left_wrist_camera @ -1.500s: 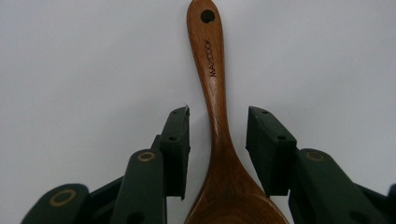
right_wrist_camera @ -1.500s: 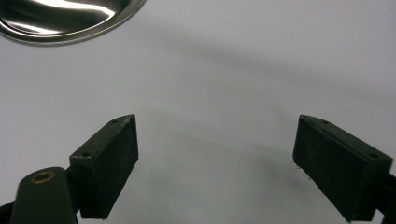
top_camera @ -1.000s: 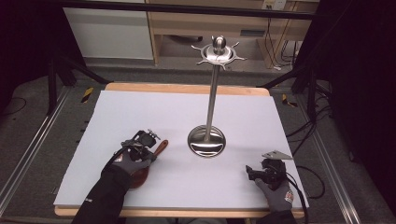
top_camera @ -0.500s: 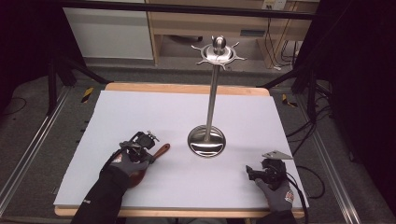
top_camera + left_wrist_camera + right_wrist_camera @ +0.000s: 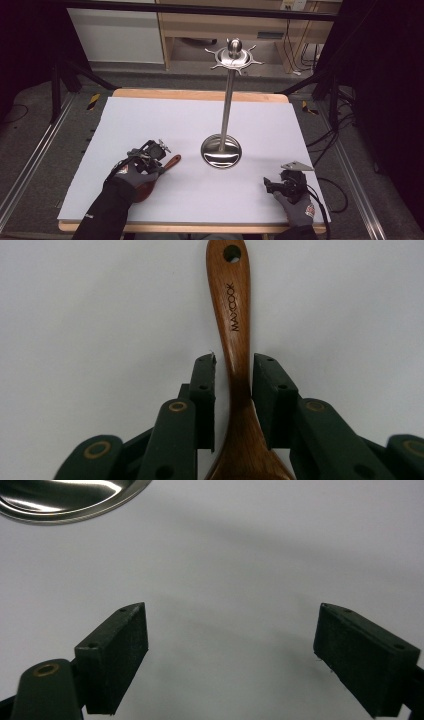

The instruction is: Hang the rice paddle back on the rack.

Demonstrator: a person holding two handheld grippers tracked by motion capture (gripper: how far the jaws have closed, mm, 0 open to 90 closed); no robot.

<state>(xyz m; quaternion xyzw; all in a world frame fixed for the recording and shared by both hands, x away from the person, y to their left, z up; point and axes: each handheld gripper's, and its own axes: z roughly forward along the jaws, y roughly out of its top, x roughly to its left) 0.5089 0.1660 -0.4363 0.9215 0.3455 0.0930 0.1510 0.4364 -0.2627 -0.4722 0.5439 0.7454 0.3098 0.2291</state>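
The left gripper [image 5: 233, 372] straddles the neck of a brown wooden spoon [image 5: 234, 330], its jaws close on both sides but not clamped; a gap shows at the left pad. The spoon lies flat on the white table [image 5: 165, 125], left of the tall steel hanging stand [image 5: 221, 150]. It looks light, stiff and smooth, so the narrow neck seems a good grip. The right gripper [image 5: 232, 640] rests wide open.

A white-topped surface [image 5: 150, 120] with a wooden edge stands on grey floor [image 5: 35, 130]; metal rails [image 5: 27, 165] flank it. Behind, a wooden cabinet [image 5: 200, 30] stands; cables [image 5: 325, 140] trail right.
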